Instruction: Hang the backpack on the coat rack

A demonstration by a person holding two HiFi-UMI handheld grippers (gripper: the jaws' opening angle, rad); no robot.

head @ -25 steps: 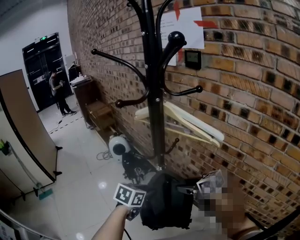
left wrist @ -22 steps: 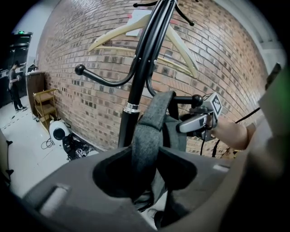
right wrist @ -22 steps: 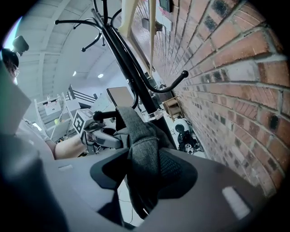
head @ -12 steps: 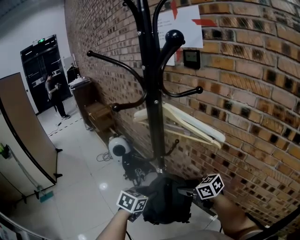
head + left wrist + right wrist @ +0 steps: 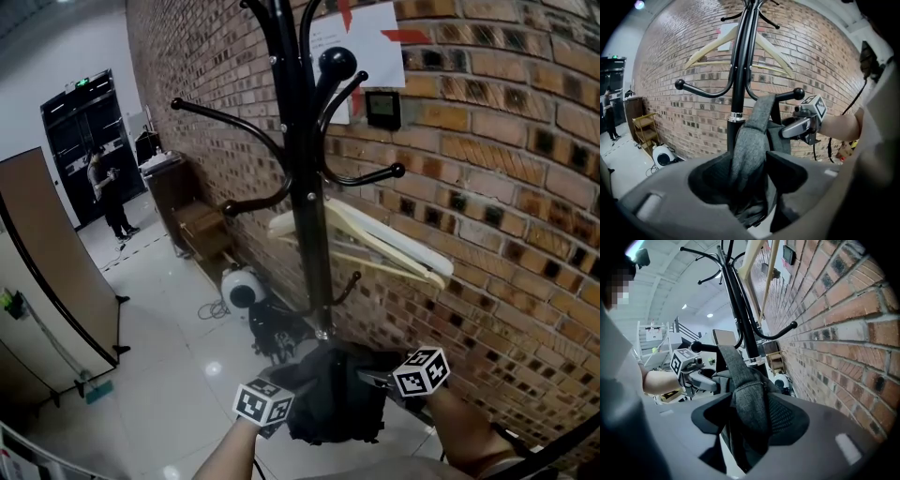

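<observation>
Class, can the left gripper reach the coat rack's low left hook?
Likely yes: nothing blocks the left gripper from the black metal hook; its fingers, just opening, hold the grey backpack strap.

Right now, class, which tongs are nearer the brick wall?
Right. The right tongs, beside the brick wall, and the left tongs, farther out over the floor, each hold a backpack strap between jaws that just opened wider.

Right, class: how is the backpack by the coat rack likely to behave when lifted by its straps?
Probably floppy: the backpack looks like soft fabric, slumped rather than boxy. Its shoulder strap bends freely, so it would likely sag and swing. Weight cannot be judged.
</observation>
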